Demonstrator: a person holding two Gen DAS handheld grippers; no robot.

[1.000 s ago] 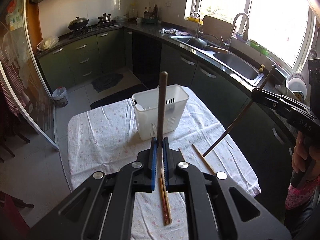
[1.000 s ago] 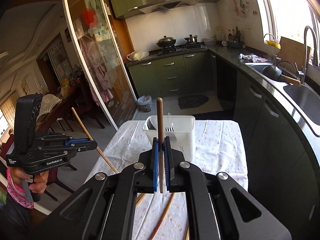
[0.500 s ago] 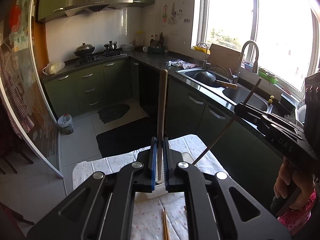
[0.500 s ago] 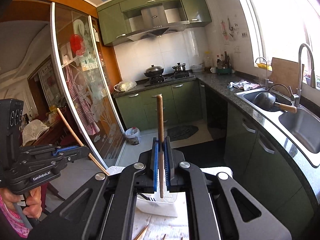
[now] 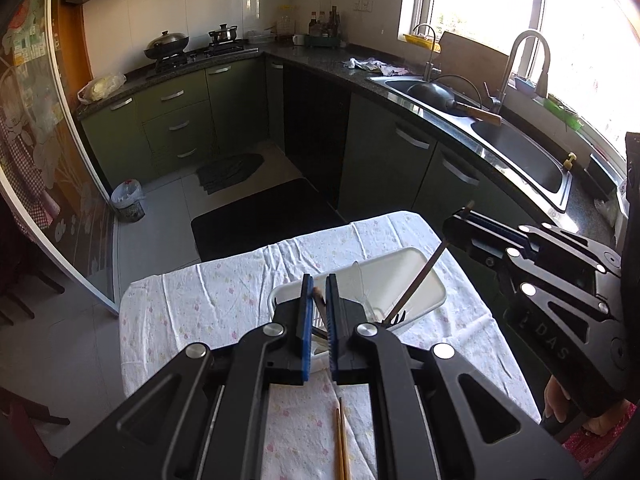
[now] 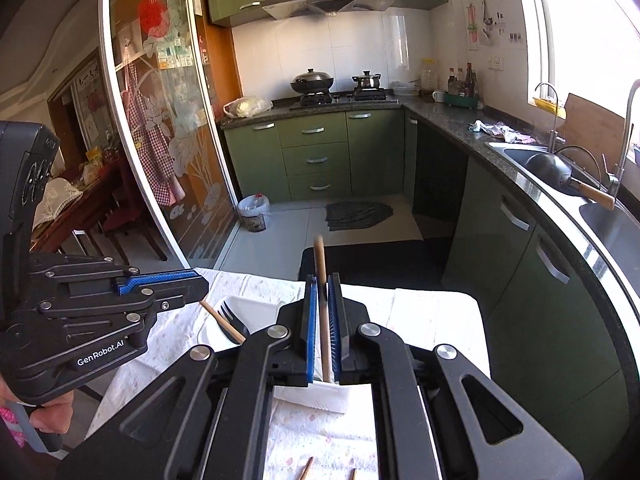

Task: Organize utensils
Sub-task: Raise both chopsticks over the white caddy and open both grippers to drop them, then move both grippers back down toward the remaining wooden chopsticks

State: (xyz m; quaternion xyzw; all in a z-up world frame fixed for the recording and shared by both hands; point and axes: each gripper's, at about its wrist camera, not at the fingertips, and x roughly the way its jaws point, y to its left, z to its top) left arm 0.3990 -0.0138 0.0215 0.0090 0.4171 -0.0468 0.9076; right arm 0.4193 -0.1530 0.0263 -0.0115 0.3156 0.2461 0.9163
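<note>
Chopstick [image 5: 318, 294] clamped in left gripper [image 5: 316, 300], another chopstick [image 6: 322, 304] in right gripper [image 6: 323, 312], both over white holder [image 5: 424, 276].

Two wooden chopsticks [image 5: 416, 284] angle into white caddy [image 5: 420, 276].

Strong daylight enters through the window [image 5: 500, 4], blown out to white in both views; glare streaks the sink edge [image 6: 592, 240] and the glass sliding door [image 6: 160, 120]; cloth-covered tabletop [image 5: 224, 300] bright and evenly lit; cabinets [image 5: 176, 120] dim by contrast; heavy fisheye bending with dark vignette at corners; chopstick tip [image 6: 319, 242] slightly motion-blurred; background sharp
</note>
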